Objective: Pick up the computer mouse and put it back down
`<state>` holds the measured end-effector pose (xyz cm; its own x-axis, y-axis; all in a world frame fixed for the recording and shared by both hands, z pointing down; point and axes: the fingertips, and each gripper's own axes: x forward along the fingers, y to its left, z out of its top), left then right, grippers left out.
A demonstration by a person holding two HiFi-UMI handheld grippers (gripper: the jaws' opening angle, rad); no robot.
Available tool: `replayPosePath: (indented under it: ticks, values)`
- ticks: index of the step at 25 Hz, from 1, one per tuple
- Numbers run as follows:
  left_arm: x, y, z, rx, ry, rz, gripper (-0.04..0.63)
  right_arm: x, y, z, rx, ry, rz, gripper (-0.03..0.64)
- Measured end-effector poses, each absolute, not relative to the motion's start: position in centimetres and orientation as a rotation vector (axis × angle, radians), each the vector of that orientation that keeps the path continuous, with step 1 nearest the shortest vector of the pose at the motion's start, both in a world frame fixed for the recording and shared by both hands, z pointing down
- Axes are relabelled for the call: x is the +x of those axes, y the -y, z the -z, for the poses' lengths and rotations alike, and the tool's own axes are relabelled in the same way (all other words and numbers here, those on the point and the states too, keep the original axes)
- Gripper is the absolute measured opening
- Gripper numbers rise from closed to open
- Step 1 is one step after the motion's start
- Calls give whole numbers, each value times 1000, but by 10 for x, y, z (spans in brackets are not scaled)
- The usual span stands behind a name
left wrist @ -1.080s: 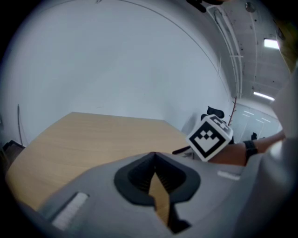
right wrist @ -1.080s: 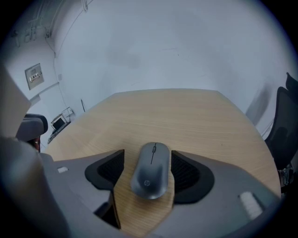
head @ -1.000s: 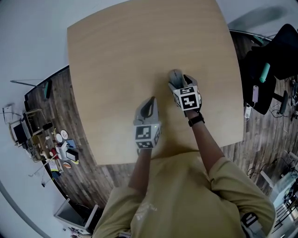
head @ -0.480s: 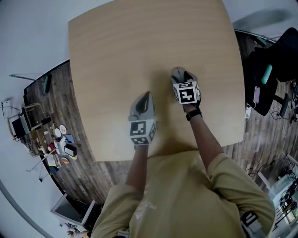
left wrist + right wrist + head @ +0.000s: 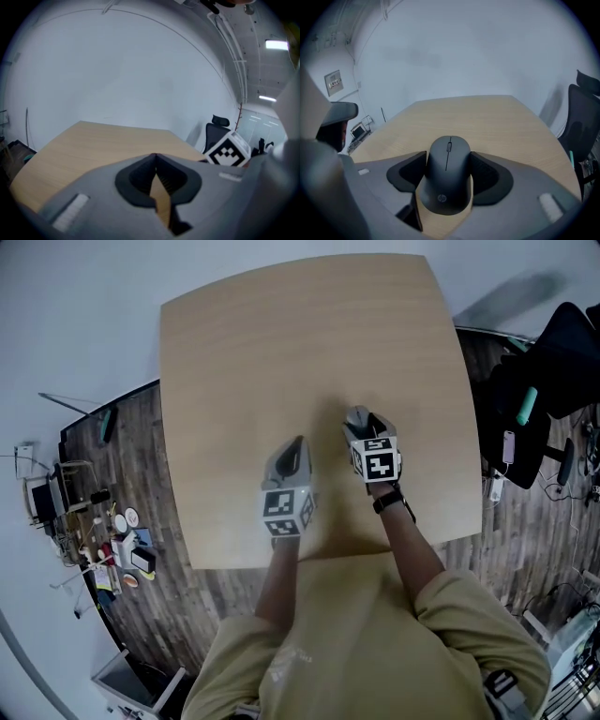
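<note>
Computer mouse point(image 5: 446, 173) lies lengthwise between the right gripper's point(image 5: 360, 422) closing jaws, pads on its sides; left gripper's point(image 5: 296, 444) jaws together

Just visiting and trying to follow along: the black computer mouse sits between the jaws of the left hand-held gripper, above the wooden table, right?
Not the left: the computer mouse sits between the jaws of the right hand-held gripper, which are closing on it, above the wooden table. The right gripper view shows it.
</note>
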<state>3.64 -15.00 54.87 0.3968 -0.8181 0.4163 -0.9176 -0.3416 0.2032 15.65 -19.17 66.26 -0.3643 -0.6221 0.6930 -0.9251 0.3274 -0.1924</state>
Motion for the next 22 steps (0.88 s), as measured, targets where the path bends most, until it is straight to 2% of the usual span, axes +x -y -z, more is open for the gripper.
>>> replayPosePath:
  ticks: [12,22]
  values:
    - [62,108,-463,2369,1598,-197,2,200,130,-502,1568,2362,-554,296]
    - [78,67,-390,2454,1677,-40,0,230,78,-421,1758,2503,-369,296]
